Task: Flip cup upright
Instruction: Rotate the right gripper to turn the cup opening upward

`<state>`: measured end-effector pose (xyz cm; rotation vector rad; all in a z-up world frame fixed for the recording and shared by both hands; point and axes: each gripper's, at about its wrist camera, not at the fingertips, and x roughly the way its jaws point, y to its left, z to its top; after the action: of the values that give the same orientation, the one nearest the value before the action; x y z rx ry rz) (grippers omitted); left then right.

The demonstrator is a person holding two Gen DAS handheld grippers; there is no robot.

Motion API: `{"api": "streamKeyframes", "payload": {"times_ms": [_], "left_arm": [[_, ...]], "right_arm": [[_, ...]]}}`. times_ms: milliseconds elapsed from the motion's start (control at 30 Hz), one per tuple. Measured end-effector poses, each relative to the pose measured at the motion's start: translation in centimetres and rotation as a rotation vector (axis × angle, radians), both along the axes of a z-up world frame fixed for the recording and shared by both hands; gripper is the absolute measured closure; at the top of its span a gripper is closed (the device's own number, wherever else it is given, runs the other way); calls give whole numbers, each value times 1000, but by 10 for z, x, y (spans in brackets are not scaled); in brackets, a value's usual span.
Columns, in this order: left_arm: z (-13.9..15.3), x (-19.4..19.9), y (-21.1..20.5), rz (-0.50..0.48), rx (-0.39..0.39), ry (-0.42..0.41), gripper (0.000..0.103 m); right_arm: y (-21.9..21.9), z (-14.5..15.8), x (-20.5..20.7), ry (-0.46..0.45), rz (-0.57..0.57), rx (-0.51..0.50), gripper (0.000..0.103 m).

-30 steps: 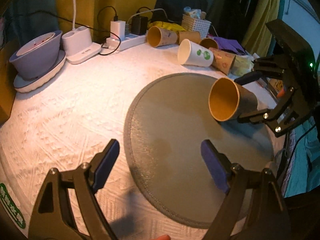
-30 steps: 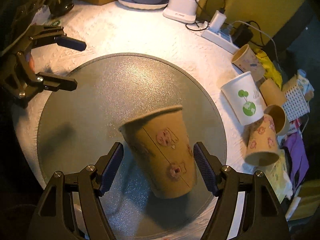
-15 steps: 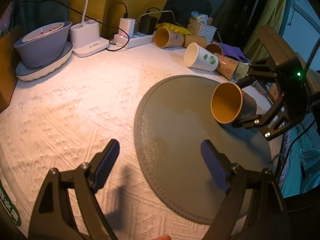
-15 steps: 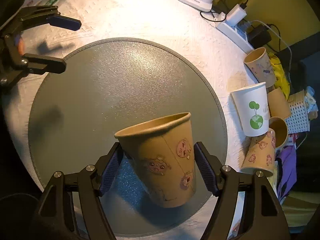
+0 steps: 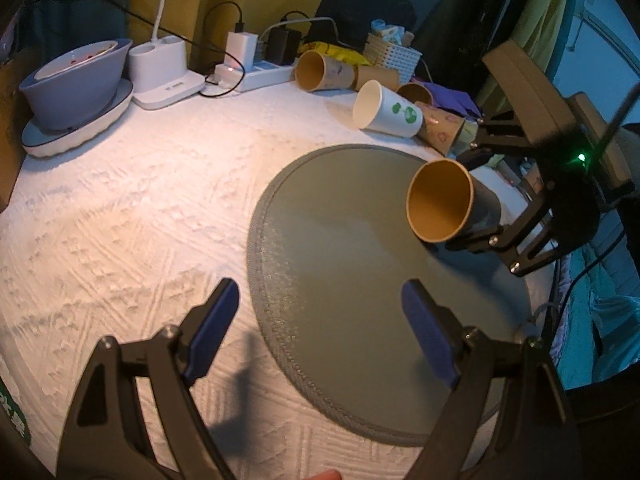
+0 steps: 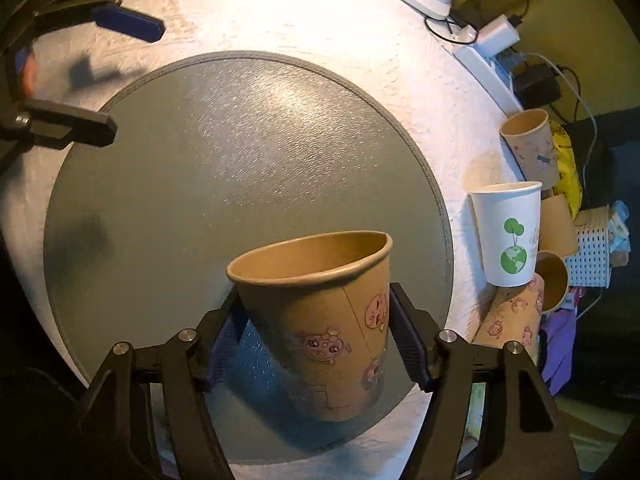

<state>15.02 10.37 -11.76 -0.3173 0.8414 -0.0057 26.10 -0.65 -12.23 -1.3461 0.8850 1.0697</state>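
A brown paper cup with cartoon prints (image 6: 328,320) is held tilted above the round grey mat (image 6: 200,160), its mouth turned up and away from the camera. My right gripper (image 6: 316,344) is shut on the cup's sides. In the left wrist view the same cup (image 5: 440,204) shows its open mouth, with the right gripper (image 5: 476,196) behind it at the mat's (image 5: 340,260) far right. My left gripper (image 5: 320,328) is open and empty, low over the mat's near left edge.
Several other paper cups lie beside the mat, among them a white one with a green globe (image 6: 508,232) (image 5: 388,110). A white basket (image 6: 592,248), a power strip (image 5: 256,76), a white charger base (image 5: 164,76) and a grey bowl on a plate (image 5: 76,84) line the white tablecloth's far edge.
The right gripper has lifted the cup off the mat and turned it so its mouth points more upward. The left gripper has drawn back slightly to the left.
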Motion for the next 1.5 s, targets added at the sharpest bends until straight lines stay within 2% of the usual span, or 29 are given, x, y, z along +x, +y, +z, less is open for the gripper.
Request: {"api": "streamKeyframes", "payload": {"times_ms": [233,400,600,767,1000,1200,1333,1500], "left_arm": [[2,1,-7,-8,2,3,18],[7,1,-12,-9,7,4,18],[14,2,-21,-27,26,18,18],[17,5,-29,-46,47,33,18],[17,10,-36,-44,60,49,18],[12,15,-40,-32,49,58,18],[8,19,-36,-9,31,61,18],[6,23,-31,14,21,63,18]], "right_arm": [[-6,9,-1,-12,-13,40,34],[-14,24,3,1,-62,139,34],[-30,46,11,47,-191,385,34],[-48,54,7,137,-270,609,34],[-69,57,2,182,-399,830,34],[-81,46,7,206,-470,947,34],[-83,35,15,228,-531,968,34],[-78,30,18,218,-535,988,33]]}}
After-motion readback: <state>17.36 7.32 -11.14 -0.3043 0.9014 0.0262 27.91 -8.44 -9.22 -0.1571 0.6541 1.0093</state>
